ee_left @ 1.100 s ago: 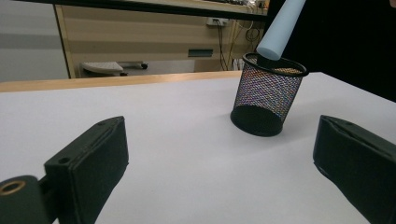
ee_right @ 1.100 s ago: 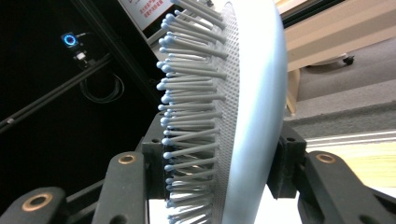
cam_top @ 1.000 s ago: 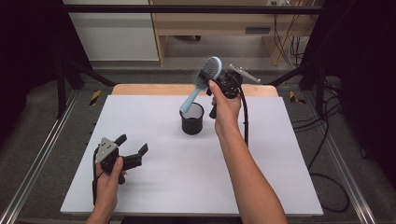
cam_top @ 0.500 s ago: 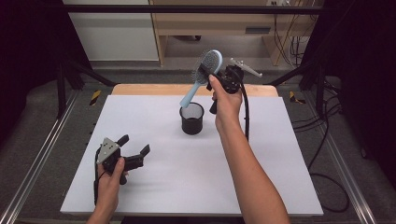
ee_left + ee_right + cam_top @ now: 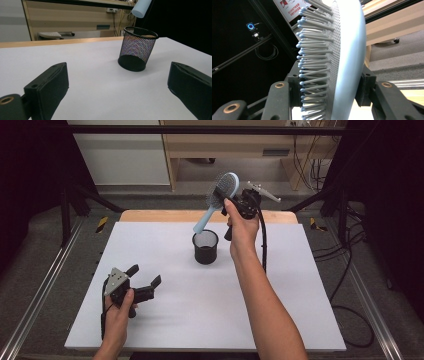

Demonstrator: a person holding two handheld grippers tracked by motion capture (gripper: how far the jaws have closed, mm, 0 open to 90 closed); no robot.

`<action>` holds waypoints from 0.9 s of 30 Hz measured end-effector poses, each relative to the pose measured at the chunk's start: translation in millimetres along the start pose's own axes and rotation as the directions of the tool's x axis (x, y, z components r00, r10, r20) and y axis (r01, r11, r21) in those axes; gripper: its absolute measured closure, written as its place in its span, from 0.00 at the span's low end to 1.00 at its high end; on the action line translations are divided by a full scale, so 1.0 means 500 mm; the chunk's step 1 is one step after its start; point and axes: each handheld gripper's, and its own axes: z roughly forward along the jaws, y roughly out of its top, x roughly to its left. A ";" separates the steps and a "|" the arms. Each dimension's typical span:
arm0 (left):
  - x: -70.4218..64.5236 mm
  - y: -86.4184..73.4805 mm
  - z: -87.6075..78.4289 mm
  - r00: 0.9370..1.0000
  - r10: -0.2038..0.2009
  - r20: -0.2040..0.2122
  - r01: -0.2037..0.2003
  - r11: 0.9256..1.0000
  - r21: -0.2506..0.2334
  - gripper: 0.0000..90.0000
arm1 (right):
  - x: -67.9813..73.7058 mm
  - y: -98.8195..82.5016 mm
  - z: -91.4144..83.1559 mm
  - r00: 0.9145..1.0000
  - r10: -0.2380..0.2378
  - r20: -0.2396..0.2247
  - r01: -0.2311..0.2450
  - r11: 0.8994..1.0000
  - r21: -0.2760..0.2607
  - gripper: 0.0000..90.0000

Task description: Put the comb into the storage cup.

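A light blue hairbrush [image 5: 218, 200] hangs tilted over a black mesh cup [image 5: 205, 246], handle end down near the cup's rim. My right gripper [image 5: 226, 195] is shut on the brush head; in the right gripper view the jaws press on the bristle side and the back of the hairbrush [image 5: 342, 62]. The left gripper [image 5: 145, 279] rests on the white table [image 5: 300, 285] at the front left, open with nothing between its jaws. In the left gripper view the mesh cup [image 5: 137, 48] stands ahead, with the hairbrush handle tip [image 5: 141, 8] above it.
A wooden strip [image 5: 150, 216] runs along the table's far edge. Metal rails [image 5: 45, 285] flank the table on both sides, and cables [image 5: 350, 265] lie on the floor at the right. A wooden bench [image 5: 235, 140] stands behind.
The right hand has shifted the brush slightly, the handle end staying above the cup. The left gripper has not moved.
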 end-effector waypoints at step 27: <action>0.000 0.000 0.001 1.000 -0.001 0.006 0.001 1.000 0.001 0.04 | -0.016 0.003 -0.004 0.998 -0.058 0.038 0.058 0.998 0.005 0.57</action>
